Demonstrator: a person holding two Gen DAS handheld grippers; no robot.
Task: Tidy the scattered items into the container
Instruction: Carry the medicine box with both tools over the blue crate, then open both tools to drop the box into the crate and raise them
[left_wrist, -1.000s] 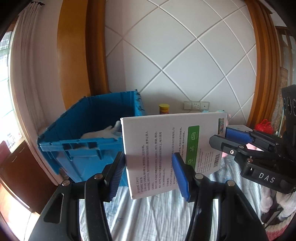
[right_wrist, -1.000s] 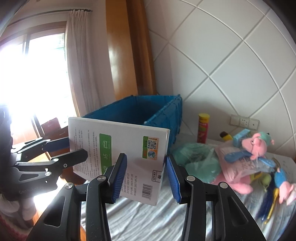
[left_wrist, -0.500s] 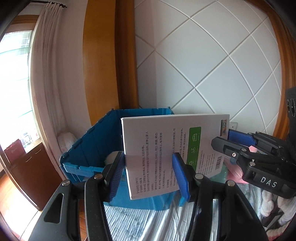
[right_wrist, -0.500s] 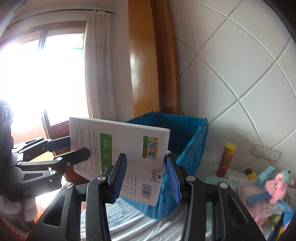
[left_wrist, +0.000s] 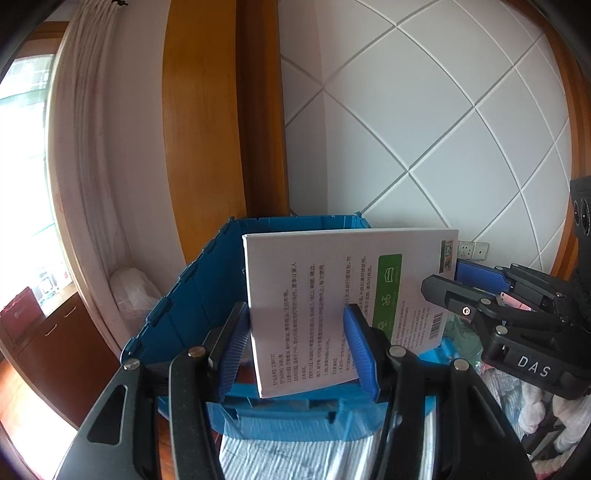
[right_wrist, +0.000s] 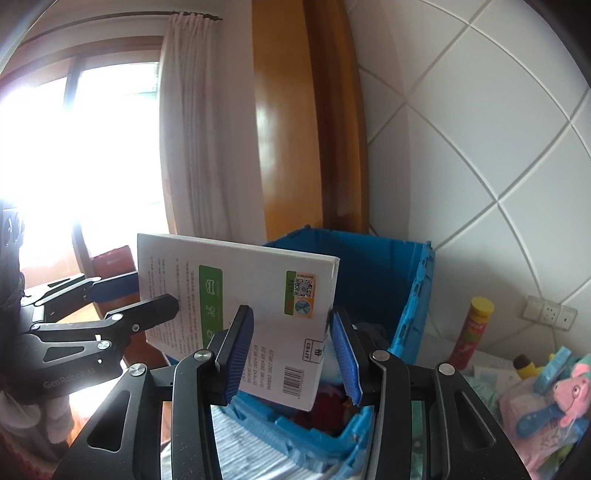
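Above the blue crate (left_wrist: 192, 295), held upright: white box (left_wrist: 332, 302), pinched at either end by left gripper (left_wrist: 295, 354) and right gripper (right_wrist: 291, 350), both partly closed on it. Carrying step. Next, seemingly: lower inside walls, then release.

The left gripper (left_wrist: 295, 347), black-framed with ribbed blue pads, points slightly downward, its pads pressed against the two faces of a flat white printed cardboard box (left_wrist: 332, 295) at one end. The right gripper (right_wrist: 293, 347), of the same build, clamps the opposite end, the box's edge standing upright between its blue fingers (right_wrist: 236, 350). The two grippers face each other.
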